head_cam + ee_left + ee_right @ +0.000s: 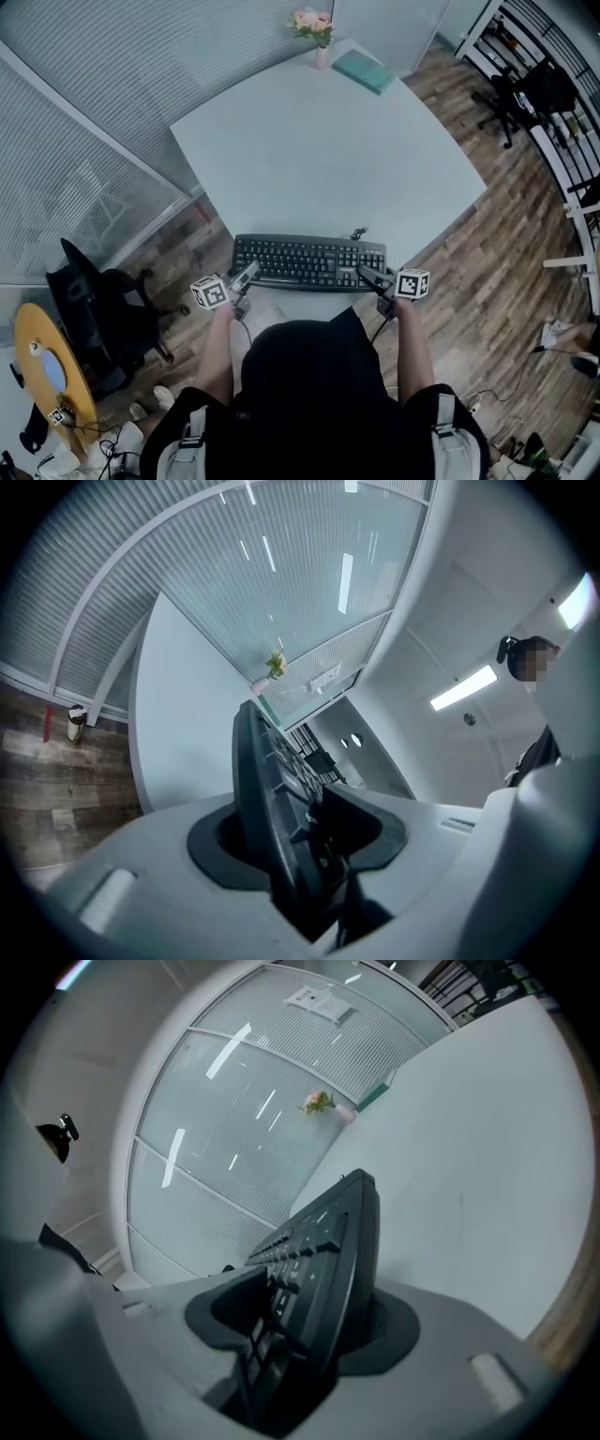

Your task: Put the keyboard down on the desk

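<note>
A black keyboard (309,262) lies flat along the near edge of the pale desk (319,159). My left gripper (246,275) is at its left end and my right gripper (367,276) at its right end. In the left gripper view the keyboard's end (267,789) stands edge-on between the jaws, leaning on the key-side pad with slack on its back. The right gripper view shows the other end (328,1251) tilted loosely between those jaws. Neither pair of pads clamps it.
A vase of pink flowers (315,28) and a teal book (364,70) sit at the desk's far corner. A black chair (103,309) and a yellow round table (47,366) stand to the left on the wood floor. Glass walls with blinds run behind.
</note>
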### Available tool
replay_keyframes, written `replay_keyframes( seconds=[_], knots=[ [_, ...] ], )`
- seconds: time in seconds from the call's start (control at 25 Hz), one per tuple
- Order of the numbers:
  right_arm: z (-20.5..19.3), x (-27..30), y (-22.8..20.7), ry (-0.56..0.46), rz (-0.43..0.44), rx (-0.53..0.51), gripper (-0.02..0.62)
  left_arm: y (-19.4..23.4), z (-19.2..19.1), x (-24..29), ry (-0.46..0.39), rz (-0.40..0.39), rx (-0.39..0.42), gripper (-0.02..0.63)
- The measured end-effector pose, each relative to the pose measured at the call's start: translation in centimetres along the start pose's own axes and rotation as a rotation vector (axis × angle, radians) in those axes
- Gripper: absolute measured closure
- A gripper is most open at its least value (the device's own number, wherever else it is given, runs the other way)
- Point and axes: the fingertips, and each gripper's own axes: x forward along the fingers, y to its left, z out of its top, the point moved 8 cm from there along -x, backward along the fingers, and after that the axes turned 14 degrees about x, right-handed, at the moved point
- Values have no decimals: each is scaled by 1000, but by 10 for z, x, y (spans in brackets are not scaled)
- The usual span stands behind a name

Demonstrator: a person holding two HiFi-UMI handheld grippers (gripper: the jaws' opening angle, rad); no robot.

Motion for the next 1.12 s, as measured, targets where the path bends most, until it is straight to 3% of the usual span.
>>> replay_keyframes(
  seconds=[0.36,0.64,0.92,1.12],
  knots=[
    [30,17,-25,19,-55,33,353,23,10,30,59,49,2,428],
    [49,21,-42,38,-122,-15,319,42,8,55,131,65,21,407],
    [52,22,-50,115,-266,-157,288,49,-4,67,372,113,183,325],
    [46,20,-61,109,-284,-140,284,51,-11,70,401,131,189,324]
  ],
)
